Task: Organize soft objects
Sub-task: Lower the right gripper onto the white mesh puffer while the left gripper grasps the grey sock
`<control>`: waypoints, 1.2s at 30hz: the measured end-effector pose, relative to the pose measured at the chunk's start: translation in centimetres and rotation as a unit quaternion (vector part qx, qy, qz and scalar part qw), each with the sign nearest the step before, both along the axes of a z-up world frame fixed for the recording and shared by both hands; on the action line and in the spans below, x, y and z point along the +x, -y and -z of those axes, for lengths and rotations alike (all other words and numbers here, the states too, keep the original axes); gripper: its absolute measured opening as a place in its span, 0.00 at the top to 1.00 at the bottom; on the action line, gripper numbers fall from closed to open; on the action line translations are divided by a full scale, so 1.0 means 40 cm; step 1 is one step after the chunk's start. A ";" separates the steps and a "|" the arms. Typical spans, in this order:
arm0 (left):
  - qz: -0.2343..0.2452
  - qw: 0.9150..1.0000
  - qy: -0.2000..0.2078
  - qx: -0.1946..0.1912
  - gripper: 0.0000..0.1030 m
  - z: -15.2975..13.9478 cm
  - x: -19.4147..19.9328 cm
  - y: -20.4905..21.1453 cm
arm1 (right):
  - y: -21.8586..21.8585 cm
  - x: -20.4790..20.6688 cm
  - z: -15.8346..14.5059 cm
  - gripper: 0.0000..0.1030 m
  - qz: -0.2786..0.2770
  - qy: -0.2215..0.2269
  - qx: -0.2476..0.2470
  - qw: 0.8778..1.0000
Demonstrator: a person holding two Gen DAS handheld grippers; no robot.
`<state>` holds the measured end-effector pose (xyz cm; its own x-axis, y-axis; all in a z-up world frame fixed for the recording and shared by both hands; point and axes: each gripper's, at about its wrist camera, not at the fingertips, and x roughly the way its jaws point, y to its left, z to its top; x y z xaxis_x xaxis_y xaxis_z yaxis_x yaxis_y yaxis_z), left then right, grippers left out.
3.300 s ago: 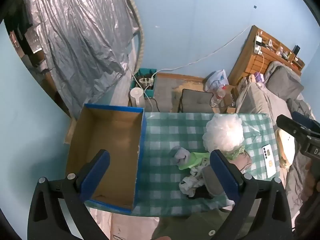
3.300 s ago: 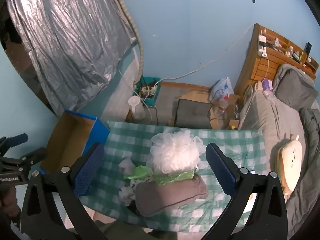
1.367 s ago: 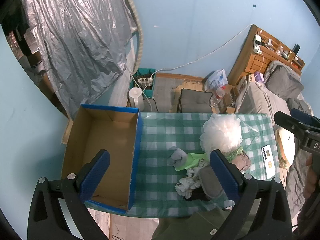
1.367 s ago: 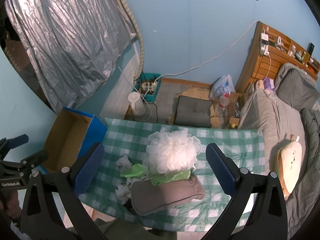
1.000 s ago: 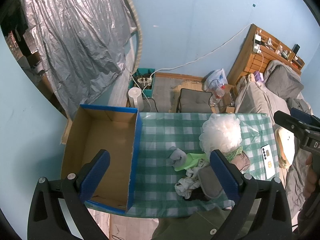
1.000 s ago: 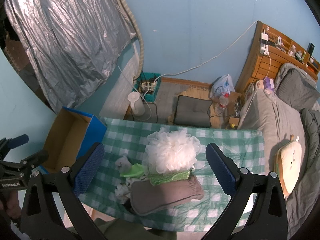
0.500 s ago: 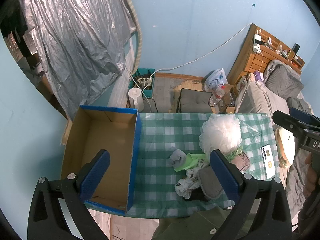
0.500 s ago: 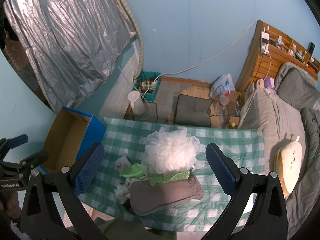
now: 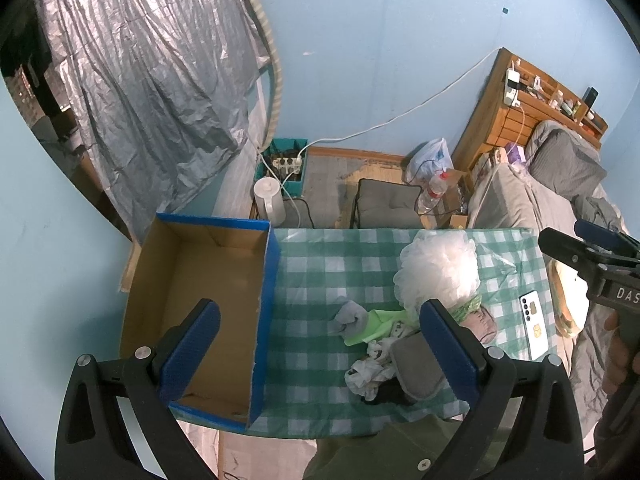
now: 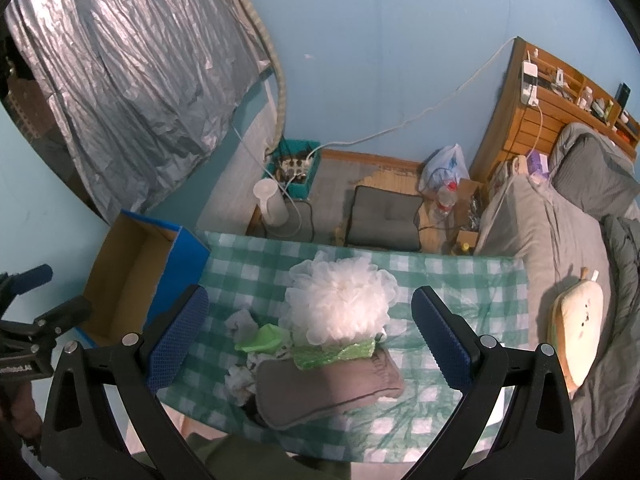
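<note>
Left gripper and right gripper: fingers spread wide, holding nothing. Soft pile topped by white mesh pouf ahead between right fingers; blue cardboard box ahead-left. Partial lettering "DAS" on right gripper body; remainder cut off.

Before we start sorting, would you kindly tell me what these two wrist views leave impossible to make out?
- Near inner corner of the blue-edged cardboard box: left wrist view, behind the left gripper's finger.
- Dark item under the grey knitted cloth: mostly covered in both views.
- Small white patterned cloths: too crumpled to identify.
- White phone: absent from the right wrist view, probably behind the right gripper's finger.
</note>
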<state>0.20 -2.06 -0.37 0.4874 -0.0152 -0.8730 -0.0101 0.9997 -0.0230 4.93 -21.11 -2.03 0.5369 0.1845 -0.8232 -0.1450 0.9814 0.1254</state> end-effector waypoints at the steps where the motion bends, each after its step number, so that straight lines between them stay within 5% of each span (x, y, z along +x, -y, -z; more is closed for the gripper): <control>1: 0.001 1.000 -0.001 0.001 0.02 -0.001 0.001 0.002 | 0.005 -0.002 0.007 0.02 -0.001 -0.002 -0.004 1.000; 20: 0.018 0.998 -0.062 0.015 0.02 0.143 0.100 0.003 | 0.048 0.097 0.116 0.02 -0.033 -0.061 -0.018 0.997; 36: 0.027 0.991 -0.130 0.017 0.02 0.310 0.174 0.032 | 0.036 0.226 0.298 0.02 -0.054 -0.137 -0.043 0.988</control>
